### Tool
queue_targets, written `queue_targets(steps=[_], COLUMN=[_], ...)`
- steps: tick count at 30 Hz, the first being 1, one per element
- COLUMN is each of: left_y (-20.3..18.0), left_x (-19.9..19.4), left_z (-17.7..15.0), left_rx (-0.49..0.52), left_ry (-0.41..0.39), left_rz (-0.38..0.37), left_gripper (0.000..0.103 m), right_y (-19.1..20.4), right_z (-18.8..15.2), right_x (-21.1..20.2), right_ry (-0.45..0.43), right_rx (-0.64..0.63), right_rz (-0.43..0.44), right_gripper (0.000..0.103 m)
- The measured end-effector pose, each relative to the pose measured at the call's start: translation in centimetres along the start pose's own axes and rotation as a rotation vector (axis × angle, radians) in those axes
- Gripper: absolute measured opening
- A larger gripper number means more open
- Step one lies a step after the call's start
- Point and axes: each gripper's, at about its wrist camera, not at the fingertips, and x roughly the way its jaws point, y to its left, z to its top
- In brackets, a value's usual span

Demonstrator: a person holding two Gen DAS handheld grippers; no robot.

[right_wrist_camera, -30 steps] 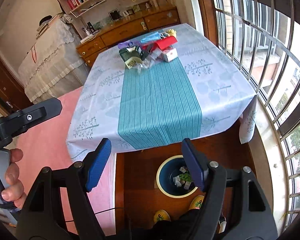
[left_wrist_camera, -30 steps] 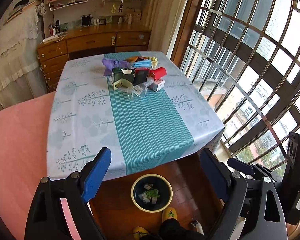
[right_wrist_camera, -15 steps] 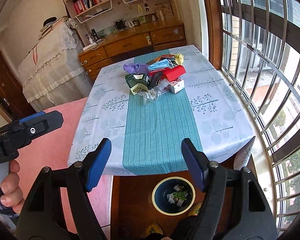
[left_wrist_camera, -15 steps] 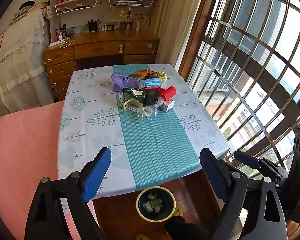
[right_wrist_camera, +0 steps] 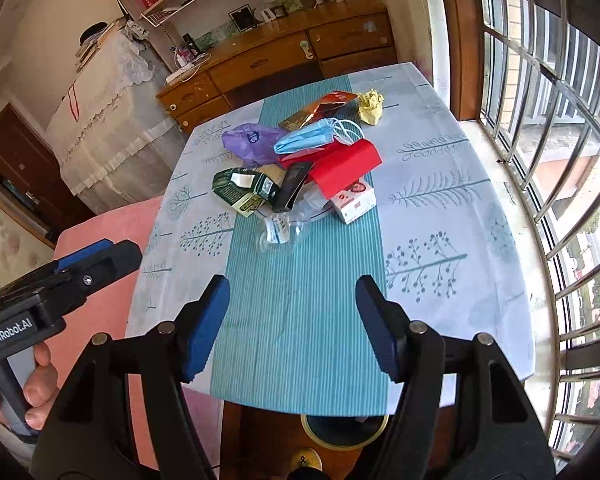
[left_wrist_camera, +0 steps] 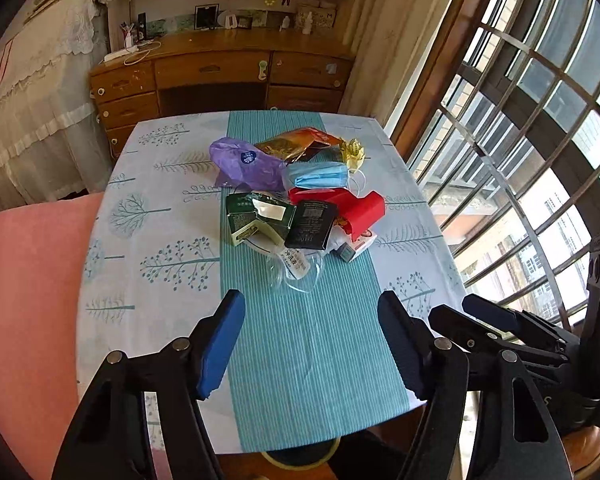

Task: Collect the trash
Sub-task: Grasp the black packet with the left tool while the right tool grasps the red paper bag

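Observation:
A heap of trash lies at the far middle of the table [left_wrist_camera: 148, 280]: a purple bag [left_wrist_camera: 246, 164], a blue face mask [left_wrist_camera: 318, 176], a red carton [left_wrist_camera: 360, 210], a dark green carton [left_wrist_camera: 252, 218], a black box [left_wrist_camera: 312, 224], clear plastic wrap [left_wrist_camera: 296, 270] and a yellow paper ball [right_wrist_camera: 371, 106]. My left gripper [left_wrist_camera: 312, 344] hovers over the near part of the teal runner, its jaws closing with nothing between them. My right gripper [right_wrist_camera: 292, 320] hangs over the same near stretch, jaws also closing on nothing. The heap sits well ahead of both.
A yellow-rimmed bin [right_wrist_camera: 344, 426] with scraps in it stands on the floor under the table's near edge, mostly hidden. A pink chair [left_wrist_camera: 24, 300] is at the left, a barred window [right_wrist_camera: 560, 120] at the right, a wooden desk [left_wrist_camera: 220, 68] behind the table.
Both grippers have moved forward over the table toward the heap, which now looks much larger. The bin has slid almost out of view under the table edge. Both pairs of jaws have narrowed.

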Motion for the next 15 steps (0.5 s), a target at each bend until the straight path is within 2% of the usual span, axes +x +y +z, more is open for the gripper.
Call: queue_targets(steps=[8, 15], left_y=[-2.6, -2.6], left_x=[12.9, 19.3], left_z=[6.5, 7.7], left_rx=[-0.073, -0.104], left_ry=[0.125, 0.199], left_rz=[0.062, 0.109], left_gripper=[0.048, 0.044], right_y=[-6.4, -8.8], right_z=[8.2, 11.7], right_x=[8.0, 16.6], right_ry=[0.133, 0.278], right_rx=[0.018, 0.129], right_rz=[0.08, 0.13], right_gripper=[0.063, 0.063])
